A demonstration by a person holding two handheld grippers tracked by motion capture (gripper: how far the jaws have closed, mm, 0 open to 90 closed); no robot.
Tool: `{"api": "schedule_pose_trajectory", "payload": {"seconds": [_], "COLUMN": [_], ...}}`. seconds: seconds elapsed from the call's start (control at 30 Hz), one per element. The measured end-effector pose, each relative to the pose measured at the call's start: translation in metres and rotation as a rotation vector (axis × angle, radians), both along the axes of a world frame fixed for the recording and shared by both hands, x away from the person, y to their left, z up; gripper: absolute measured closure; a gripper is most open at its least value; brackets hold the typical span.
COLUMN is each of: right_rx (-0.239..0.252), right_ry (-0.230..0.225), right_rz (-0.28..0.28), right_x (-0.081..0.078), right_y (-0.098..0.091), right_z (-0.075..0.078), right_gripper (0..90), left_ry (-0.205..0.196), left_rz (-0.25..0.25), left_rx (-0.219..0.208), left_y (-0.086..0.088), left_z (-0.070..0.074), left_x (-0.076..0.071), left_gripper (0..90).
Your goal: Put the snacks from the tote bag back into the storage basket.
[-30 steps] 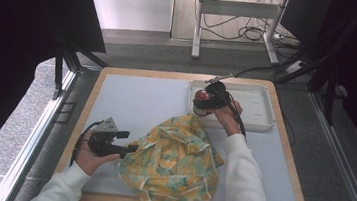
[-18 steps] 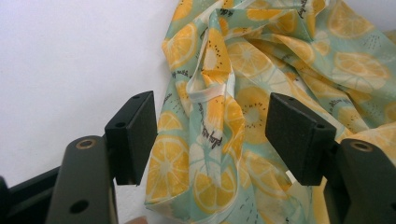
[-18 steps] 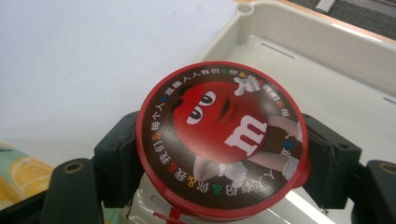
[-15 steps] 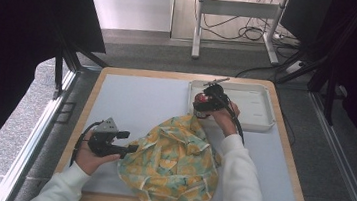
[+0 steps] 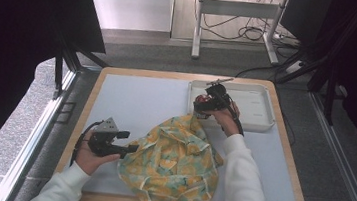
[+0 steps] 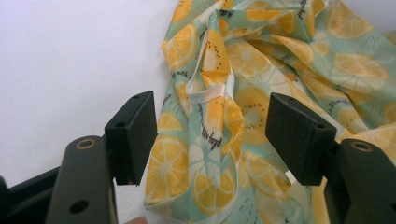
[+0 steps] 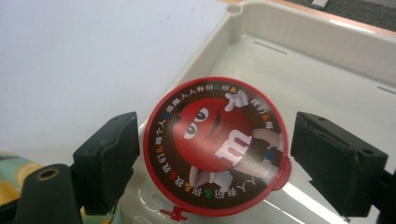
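Observation:
A cloth bag (image 5: 174,165) printed with orange slices lies crumpled at the table's front middle. My left gripper (image 5: 131,148) rests at its left edge, open, with a fold of the bag (image 6: 219,116) between its jaws (image 6: 215,140) but not pinched. My right gripper (image 5: 201,103) hovers over the near left corner of a white tray (image 5: 257,124). Its jaws have just been opening, and they stand on either side of a round red-lidded candy tub (image 7: 215,149), with a gap at the right pad (image 7: 336,163). The tub (image 5: 199,101) sits tilted inside the tray (image 7: 299,60).
The pale table mat (image 5: 136,101) is bare at the back left. A wooden rim (image 5: 291,157) runs round the table. Cables trail from both grippers. Beyond the table lie a grey floor and a metal stand (image 5: 235,16).

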State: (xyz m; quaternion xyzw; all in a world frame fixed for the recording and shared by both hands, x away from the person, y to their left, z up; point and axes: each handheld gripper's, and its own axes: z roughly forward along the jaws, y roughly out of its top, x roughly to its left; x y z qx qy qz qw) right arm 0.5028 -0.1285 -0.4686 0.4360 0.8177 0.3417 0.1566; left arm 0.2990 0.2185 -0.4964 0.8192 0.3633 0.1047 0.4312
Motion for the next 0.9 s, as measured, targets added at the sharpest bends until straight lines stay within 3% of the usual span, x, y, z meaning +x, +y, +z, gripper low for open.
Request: {"api": "schedule_pose_trajectory", "payload": {"seconds": [0.47, 0.9], "right_rx": [0.040, 0.099], "right_ry": [-0.072, -0.134], "right_rz": [0.047, 0.111], "right_x": [-0.020, -0.072], "right_y": [-0.009, -0.025], "right_z": [0.024, 0.037], "right_gripper": [15.5, 16.8], "left_ry": [-0.006, -0.009], "left_rz": [0.010, 0.024], "left_rx": [0.003, -0.002], "left_y": [0.003, 0.010], "left_z": [0.001, 0.000], "left_x": [-0.004, -0.007], "left_gripper": [34.3, 34.3]}}
